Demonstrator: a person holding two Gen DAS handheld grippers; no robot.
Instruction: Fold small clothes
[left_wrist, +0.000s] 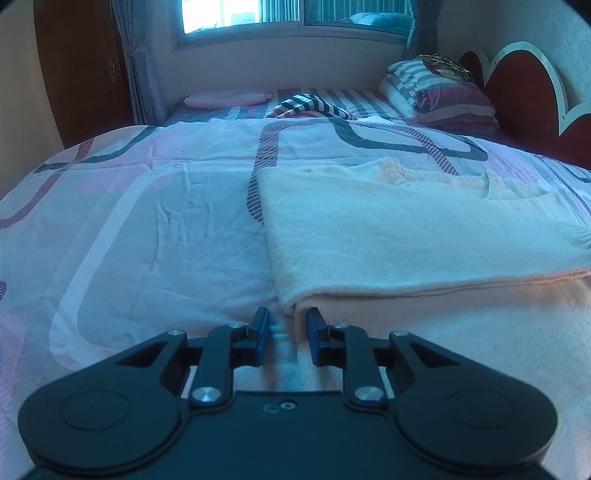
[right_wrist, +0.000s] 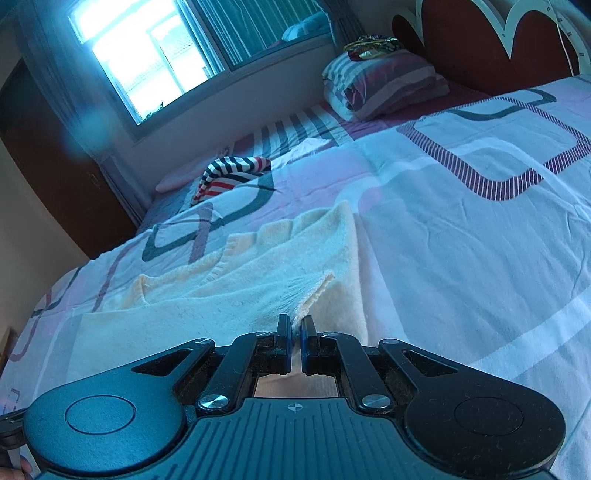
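Note:
A cream knitted sweater lies partly folded on the patterned bedsheet, one layer doubled over another. My left gripper is open and empty, low over the sheet at the sweater's near left corner. In the right wrist view the sweater spreads to the left, and my right gripper is shut on a fold of its fabric near the sleeve cuff. A striped red, white and navy garment lies crumpled farther up the bed; it also shows in the right wrist view.
A stack of striped pillows sits against the red headboard at the far right. A pink pillow lies under the window. A dark wooden wardrobe stands at the left.

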